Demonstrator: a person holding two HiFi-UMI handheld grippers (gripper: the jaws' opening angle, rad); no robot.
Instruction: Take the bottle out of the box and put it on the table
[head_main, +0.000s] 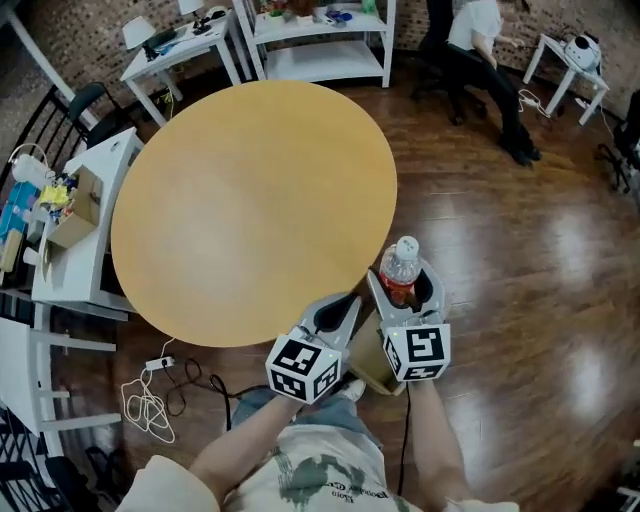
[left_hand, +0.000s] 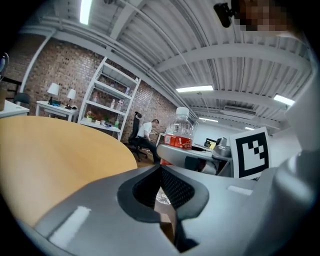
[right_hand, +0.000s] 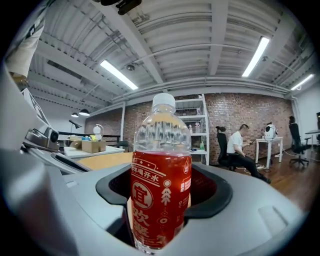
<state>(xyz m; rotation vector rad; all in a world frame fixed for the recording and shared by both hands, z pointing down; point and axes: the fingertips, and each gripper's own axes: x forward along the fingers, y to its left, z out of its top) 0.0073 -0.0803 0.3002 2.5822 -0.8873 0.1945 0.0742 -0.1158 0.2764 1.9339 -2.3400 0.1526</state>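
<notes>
A clear bottle (head_main: 400, 266) with a red label and a white cap stands upright between the jaws of my right gripper (head_main: 402, 282), which is shut on it, just off the near right rim of the round wooden table (head_main: 250, 200). In the right gripper view the bottle (right_hand: 161, 185) fills the middle of the gripper (right_hand: 163, 194). My left gripper (head_main: 340, 305) is beside it on the left, jaws together and holding nothing that I can see. A cardboard box (head_main: 368, 378) shows partly below both grippers. In the left gripper view, cardboard (left_hand: 165, 212) shows through the gap under the gripper (left_hand: 161, 170).
White desks (head_main: 80, 230) with clutter stand left of the table, and a white shelf unit (head_main: 320, 40) at the back. A person sits on a chair (head_main: 470, 50) at the back right. Cables (head_main: 150, 400) lie on the wooden floor near the left.
</notes>
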